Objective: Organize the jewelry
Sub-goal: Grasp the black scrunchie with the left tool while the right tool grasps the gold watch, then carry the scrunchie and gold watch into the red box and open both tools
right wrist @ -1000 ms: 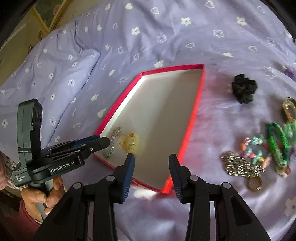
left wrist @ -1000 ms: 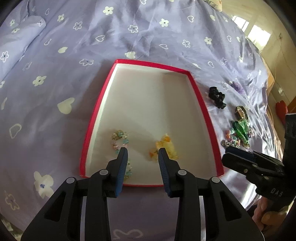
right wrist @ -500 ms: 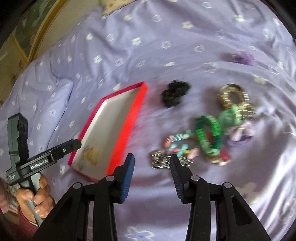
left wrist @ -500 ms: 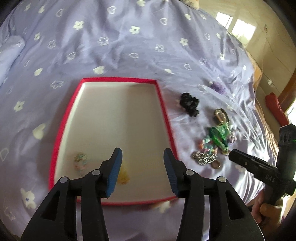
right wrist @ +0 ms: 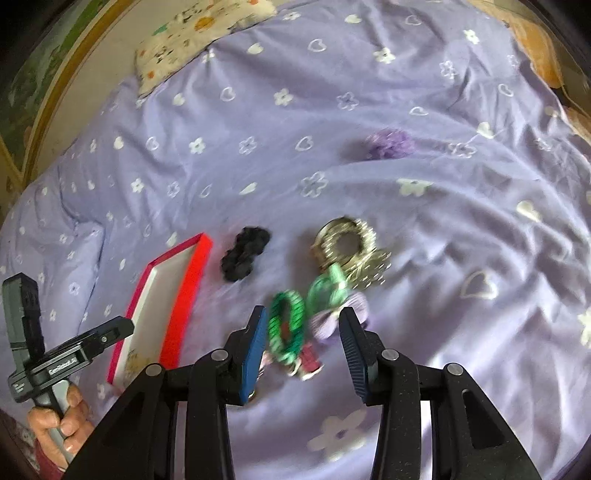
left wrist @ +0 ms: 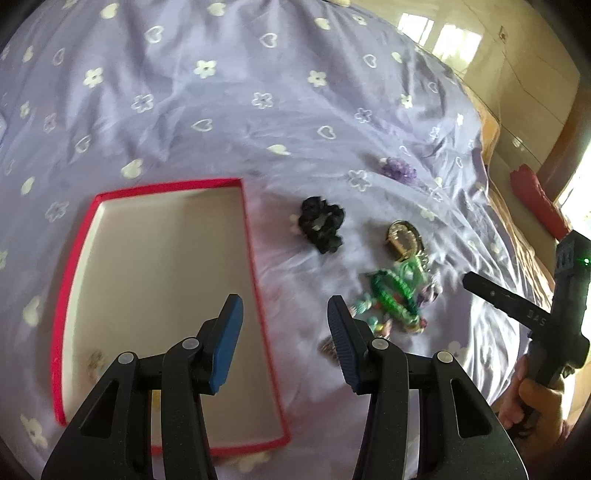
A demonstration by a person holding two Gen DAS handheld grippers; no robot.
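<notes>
A red-rimmed white tray [left wrist: 255, 258] lies on the purple bedspread, with small bead pieces [left wrist: 95, 360] in its near left corner. It also shows in the right wrist view [right wrist: 188, 284]. To its right lie a black scrunchie [left wrist: 320, 224], a gold bracelet [left wrist: 403, 238] and a green bracelet [left wrist: 393, 291] in a small pile. My left gripper [left wrist: 284, 332] is open and empty over the tray's right rim. My right gripper [right wrist: 302, 345] is open and empty, just above the green bracelet [right wrist: 287, 326] and a lilac bow [right wrist: 338, 317].
A purple scrunchie [right wrist: 389, 143] lies farther back on the bed. A patterned pillow [right wrist: 199, 33] sits at the head. The bed's right edge and a wooden floor [left wrist: 517, 74] show beyond the jewelry pile.
Both grippers have swung right, away from the tray's inside toward the jewelry pile. The right gripper now hangs over the green bracelet. Both stay open.
</notes>
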